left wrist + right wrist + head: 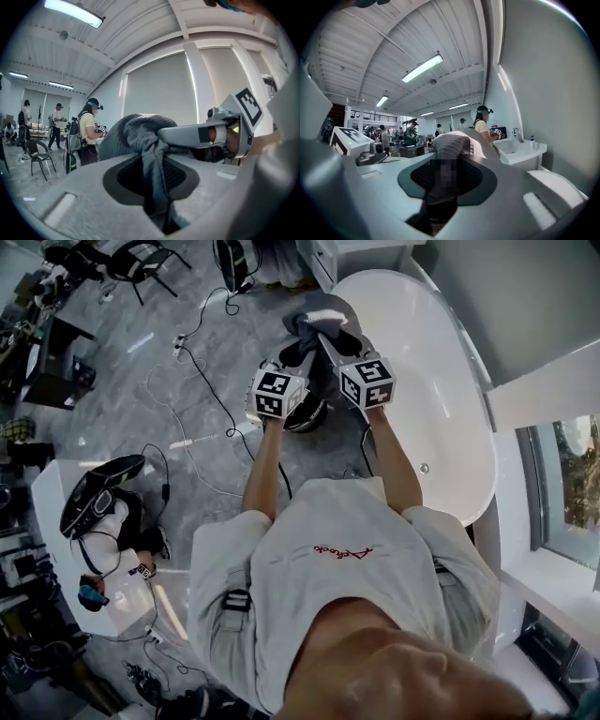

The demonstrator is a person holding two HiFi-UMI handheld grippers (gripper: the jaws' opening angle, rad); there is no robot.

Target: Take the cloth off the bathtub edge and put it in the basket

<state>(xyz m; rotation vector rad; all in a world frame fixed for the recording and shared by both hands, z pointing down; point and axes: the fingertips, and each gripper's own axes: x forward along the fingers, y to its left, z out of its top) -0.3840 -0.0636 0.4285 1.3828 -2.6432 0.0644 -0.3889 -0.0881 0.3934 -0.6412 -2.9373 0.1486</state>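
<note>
A grey cloth [316, 326] hangs bunched in the air between my two grippers, beside the white bathtub [433, 381]. My left gripper [298, 343] is shut on one part of the cloth [152, 140], which runs down between its jaws. My right gripper [324, 336] is shut on another part of the cloth [450, 147], which bulges out past its jaws. The right gripper [206, 135] shows close by in the left gripper view, and the left gripper [354, 143] shows in the right gripper view. A dark round container [307, 416] sits on the floor just below the left gripper.
Cables [202, 381] trail over the grey floor. A white table [56, 512] with a black bag stands at the left, and chairs [141, 263] at the top left. A window [572, 484] lies past the tub. A person in a yellow shirt [86, 136] and a sink [518, 151] are nearby.
</note>
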